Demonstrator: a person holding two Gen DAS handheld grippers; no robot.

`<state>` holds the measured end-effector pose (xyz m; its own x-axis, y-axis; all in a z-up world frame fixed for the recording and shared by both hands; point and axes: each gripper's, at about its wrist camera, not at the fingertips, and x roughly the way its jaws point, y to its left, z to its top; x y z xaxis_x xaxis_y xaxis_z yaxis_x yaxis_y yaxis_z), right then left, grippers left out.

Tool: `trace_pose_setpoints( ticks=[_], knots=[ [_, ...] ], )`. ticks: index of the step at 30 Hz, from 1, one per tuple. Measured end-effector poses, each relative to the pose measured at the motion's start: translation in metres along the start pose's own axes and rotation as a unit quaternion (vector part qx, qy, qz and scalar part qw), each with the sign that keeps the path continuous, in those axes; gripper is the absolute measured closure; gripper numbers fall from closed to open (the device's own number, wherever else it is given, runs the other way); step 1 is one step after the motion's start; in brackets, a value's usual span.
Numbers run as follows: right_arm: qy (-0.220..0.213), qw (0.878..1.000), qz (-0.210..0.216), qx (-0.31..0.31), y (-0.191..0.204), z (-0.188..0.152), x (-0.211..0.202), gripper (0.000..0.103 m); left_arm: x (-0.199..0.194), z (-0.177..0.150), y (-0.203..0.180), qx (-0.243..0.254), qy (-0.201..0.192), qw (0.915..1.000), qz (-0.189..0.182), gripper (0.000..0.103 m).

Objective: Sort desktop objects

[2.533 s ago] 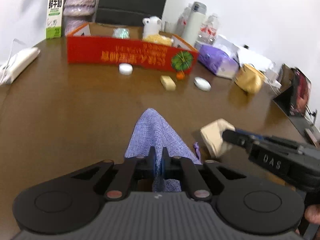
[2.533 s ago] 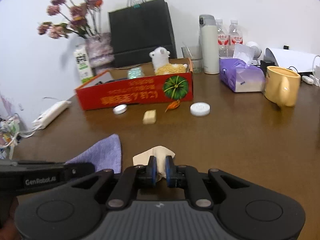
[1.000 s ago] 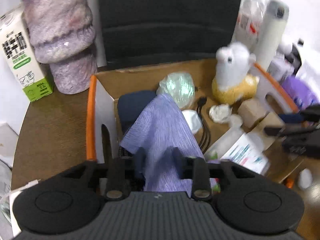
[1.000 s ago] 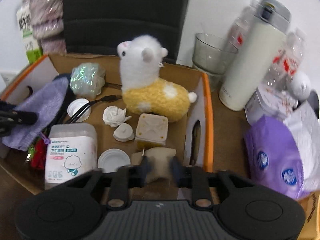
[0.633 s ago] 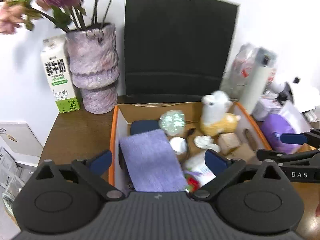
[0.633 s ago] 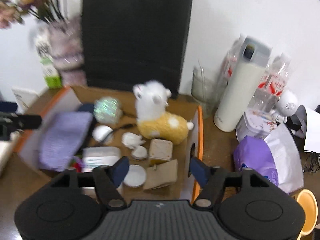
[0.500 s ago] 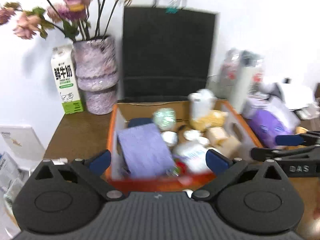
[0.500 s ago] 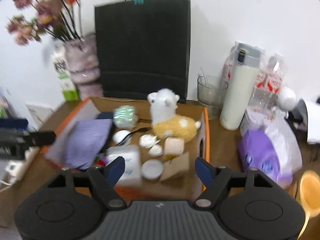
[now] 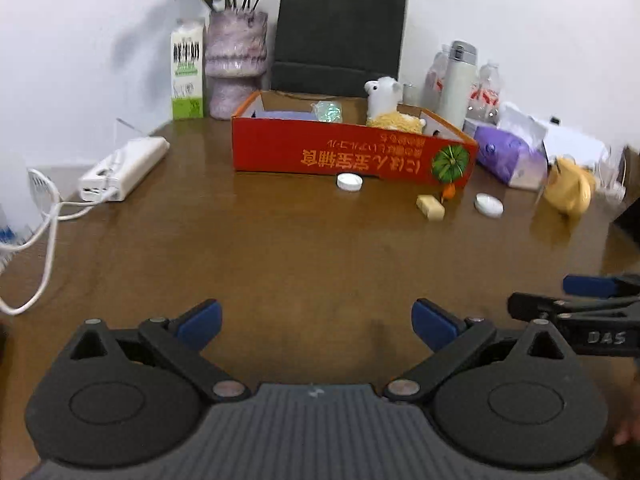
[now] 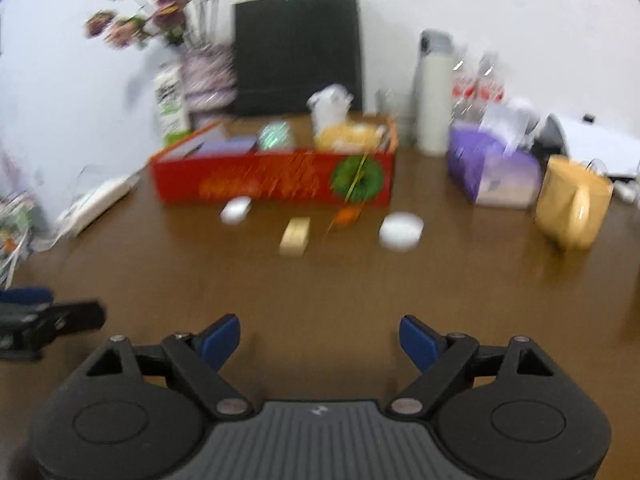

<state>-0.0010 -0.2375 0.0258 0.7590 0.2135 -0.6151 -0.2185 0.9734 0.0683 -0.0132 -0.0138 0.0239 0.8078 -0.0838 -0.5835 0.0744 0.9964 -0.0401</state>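
Observation:
A red cardboard box (image 9: 352,156) (image 10: 276,180) stands at the back of the brown table, holding a purple cloth (image 9: 280,115), a white and yellow plush alpaca (image 9: 388,104) and other small items. In front of it lie a white cap (image 9: 349,181), a beige block (image 9: 430,207), a small orange piece (image 9: 449,192) and a white round lid (image 9: 489,204). They also show, blurred, in the right wrist view: cap (image 10: 236,210), block (image 10: 296,236), lid (image 10: 401,231). My left gripper (image 9: 316,320) is open and empty above bare table near the front. My right gripper (image 10: 320,338) is open and empty beside it.
A white power strip (image 9: 124,168) with a cable lies at left. A milk carton (image 9: 187,74), flower vase (image 9: 236,64) and black bag (image 9: 340,36) stand behind the box. A thermos (image 9: 456,80), bottles, purple tissue pack (image 9: 508,156) and yellow mug (image 9: 570,190) stand at right.
Both grippers let go of the purple cloth and the beige item inside the box, opened, and pulled back toward the front of the table.

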Motion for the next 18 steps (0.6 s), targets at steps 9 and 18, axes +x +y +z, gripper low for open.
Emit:
trace_pose_setpoints(
  ticks=[9, 18],
  knots=[
    [-0.042, 0.998, 0.005, -0.036, 0.019, -0.033, -0.032, 0.006, -0.002, -0.019, -0.007, 0.026, 0.005, 0.9996, -0.001, 0.000],
    [-0.044, 0.999, 0.015, 0.023, -0.001, -0.029, -0.027, 0.006, 0.005, -0.020, -0.001, 0.000, 0.029, 0.9996, -0.001, 0.000]
  ],
)
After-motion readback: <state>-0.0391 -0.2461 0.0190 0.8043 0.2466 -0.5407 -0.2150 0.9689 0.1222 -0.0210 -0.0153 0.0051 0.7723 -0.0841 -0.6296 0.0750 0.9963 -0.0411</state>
